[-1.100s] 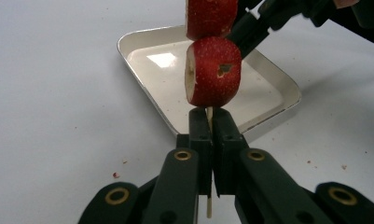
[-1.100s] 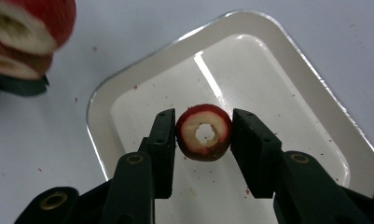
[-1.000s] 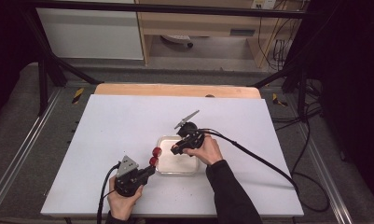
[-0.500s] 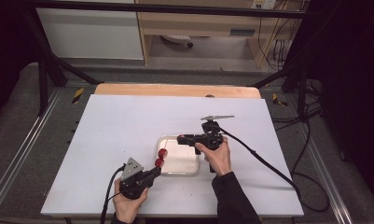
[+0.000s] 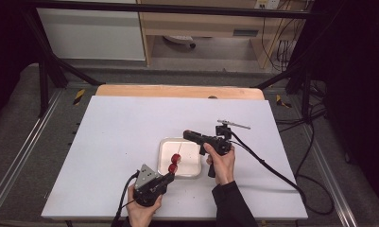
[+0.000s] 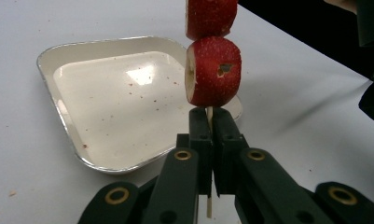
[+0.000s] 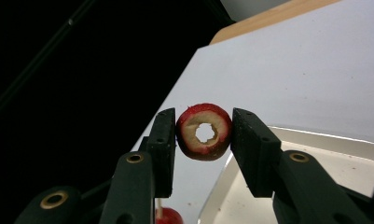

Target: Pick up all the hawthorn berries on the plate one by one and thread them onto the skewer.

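Overhead, the tray (image 5: 192, 166) lies empty; left claw (image 5: 170, 176) clamps a strawberry skewer (image 6: 208, 116), right claw (image 7: 203, 140) pinches a cored strawberry (image 7: 204, 132).

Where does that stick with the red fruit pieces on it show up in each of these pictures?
High view: the skewer sits low of centre, rising from the left hand-held gripper over the tray's near-left corner.
Left gripper view: it stands upright at top centre, its stick clamped between the black jaws.
Right gripper view: one threaded piece peeks in at the bottom edge, left of centre.
Shared landmark: the white tray.
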{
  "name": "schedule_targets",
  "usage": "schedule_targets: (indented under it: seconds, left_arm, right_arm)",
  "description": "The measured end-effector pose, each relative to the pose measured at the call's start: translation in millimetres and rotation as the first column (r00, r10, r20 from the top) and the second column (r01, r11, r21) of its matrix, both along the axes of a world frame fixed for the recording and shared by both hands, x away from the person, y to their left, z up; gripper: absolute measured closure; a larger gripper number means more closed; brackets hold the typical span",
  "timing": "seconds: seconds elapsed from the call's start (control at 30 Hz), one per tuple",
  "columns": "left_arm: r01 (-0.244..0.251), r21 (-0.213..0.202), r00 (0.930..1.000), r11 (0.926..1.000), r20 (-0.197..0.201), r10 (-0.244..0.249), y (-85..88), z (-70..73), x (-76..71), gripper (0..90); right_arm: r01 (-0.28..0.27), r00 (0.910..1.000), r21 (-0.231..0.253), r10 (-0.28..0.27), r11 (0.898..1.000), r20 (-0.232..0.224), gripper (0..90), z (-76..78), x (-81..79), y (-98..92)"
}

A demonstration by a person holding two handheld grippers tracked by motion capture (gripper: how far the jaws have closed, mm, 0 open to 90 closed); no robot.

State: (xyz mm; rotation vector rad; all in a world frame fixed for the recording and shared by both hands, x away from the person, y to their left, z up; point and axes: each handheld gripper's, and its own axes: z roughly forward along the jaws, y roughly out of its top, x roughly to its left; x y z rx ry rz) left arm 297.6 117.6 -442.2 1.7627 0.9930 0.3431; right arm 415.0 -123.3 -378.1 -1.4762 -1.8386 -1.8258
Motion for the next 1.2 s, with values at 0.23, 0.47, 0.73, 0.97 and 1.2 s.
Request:
schedule_targets:
  seconds: [0.23, 0.47, 0.73, 0.97, 1.2]
  left_arm:
    - [-0.008, -0.014, 1.0000, 0.9999, 0.002, 0.008, -11.9, -4.4, 1.6, 87.8]
    - [-0.024, -0.046, 0.9994, 0.9987, 0.024, 0.025, -19.5, -1.3, 5.6, 87.8]
    - [-0.040, -0.087, 0.9990, 0.9954, 0.016, 0.041, -25.0, 0.0, 10.2, 87.8]
    - [-0.045, -0.104, 0.9989, 0.9935, 0.003, 0.046, -25.2, -0.6, 11.2, 87.8]
    - [-0.057, -0.124, 0.9982, 0.9907, 0.008, 0.059, -25.5, -1.0, 9.9, 87.8]
  right_arm:
    - [0.027, 0.9996, 0.064, -0.027, 0.998, 0.004, 61.5, 4.5, -2.4, -0.8]
    - [0.033, 0.9995, 0.113, -0.033, 0.993, 0.000, 61.5, 7.2, -4.6, -0.9]
    - [0.027, 0.9996, 0.126, -0.027, 0.992, 0.000, 61.6, 6.0, -6.0, 0.6]
    - [0.020, 0.9997, 0.132, -0.022, 0.991, 0.009, 61.5, 5.1, -6.6, 1.3]
    - [0.024, 0.9995, 0.139, -0.026, 0.990, 0.017, 61.6, 5.7, -7.1, 1.2]
